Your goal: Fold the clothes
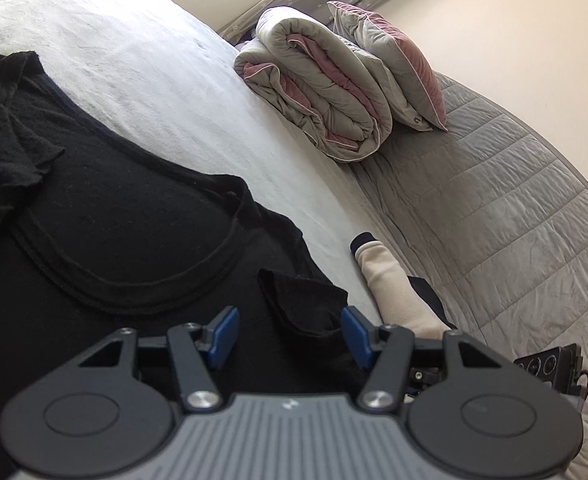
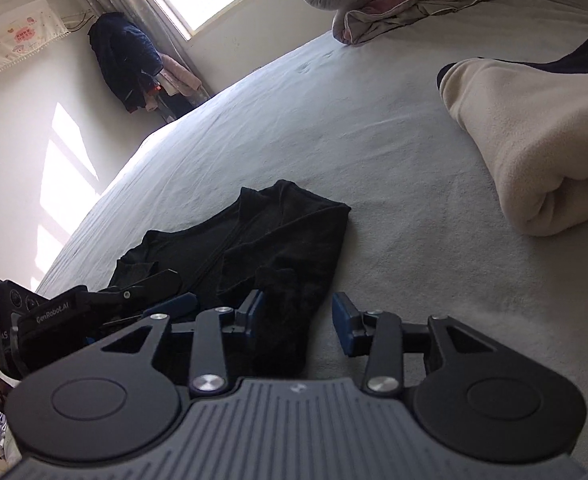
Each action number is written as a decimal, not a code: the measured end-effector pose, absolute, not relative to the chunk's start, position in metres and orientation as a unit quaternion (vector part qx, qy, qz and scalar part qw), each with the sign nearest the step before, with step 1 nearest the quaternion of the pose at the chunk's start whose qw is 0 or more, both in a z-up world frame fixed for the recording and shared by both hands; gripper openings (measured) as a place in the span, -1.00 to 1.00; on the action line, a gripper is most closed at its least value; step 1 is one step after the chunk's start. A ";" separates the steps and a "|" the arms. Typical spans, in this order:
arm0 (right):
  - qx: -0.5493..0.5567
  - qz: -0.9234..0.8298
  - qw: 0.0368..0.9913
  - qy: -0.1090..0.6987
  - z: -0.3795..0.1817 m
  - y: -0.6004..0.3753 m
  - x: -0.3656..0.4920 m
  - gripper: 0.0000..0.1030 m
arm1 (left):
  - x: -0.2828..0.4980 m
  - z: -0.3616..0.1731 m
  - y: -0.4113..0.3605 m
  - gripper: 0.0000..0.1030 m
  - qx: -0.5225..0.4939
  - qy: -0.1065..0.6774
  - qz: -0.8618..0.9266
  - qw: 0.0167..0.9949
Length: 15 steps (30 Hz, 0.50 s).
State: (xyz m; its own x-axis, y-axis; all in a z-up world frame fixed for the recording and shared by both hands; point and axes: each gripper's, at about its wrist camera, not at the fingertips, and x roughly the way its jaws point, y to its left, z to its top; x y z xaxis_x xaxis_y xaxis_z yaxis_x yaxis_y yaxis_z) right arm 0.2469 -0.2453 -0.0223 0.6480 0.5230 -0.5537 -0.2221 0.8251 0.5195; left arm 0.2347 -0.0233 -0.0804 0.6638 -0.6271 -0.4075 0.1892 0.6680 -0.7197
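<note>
- Left tool [image 1: 290, 334]: jaws spread apart, nothing clamped. A loose flap of the black top [image 1: 106, 216] sits right between the blue pads, sleeve end or hem corner, can't tell which.
- Right tool [image 2: 296, 318]: also gaping and holding nothing, hovering over the top's near edge, just off the left tool [image 2: 94, 308].
- The top [image 2: 254, 240] lies on the bed [image 2: 374, 152], partly bunched, neckline up. Looks mid-fold to me; next move probably needs that flap pinched cleanly, one layer only.
- Room: bare sheet beyond the top. A folded cream fleece [image 2: 534, 152] lies well apart from it, the rolled duvet [image 1: 318, 84] farther off.
</note>
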 end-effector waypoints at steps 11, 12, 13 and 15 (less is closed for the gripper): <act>0.175 0.283 0.875 0.352 -0.026 -0.234 0.242 -0.48 | 0.258 -0.073 -0.054 0.02 -0.283 0.366 -0.219 0.859; 0.170 0.292 0.873 0.351 -0.025 -0.232 0.241 -0.48 | 0.259 -0.073 -0.056 -0.02 -0.283 0.365 -0.216 0.860; 0.165 0.298 0.872 0.351 -0.024 -0.231 0.240 -0.48 | 0.261 -0.074 -0.058 -0.10 -0.282 0.365 -0.211 0.862; 0.151 0.305 0.871 0.354 -0.023 -0.230 0.237 -0.48 | 0.263 -0.075 -0.063 -0.32 -0.281 0.363 -0.201 0.866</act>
State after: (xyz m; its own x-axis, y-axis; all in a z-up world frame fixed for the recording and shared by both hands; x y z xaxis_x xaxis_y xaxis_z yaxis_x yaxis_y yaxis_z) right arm 0.2374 -0.2301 -0.0230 0.5635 0.6388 -0.5238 -0.4246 0.7679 0.4796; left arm 0.2630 -0.0626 -0.0754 0.6559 -0.5514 -0.5155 0.1442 0.7618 -0.6315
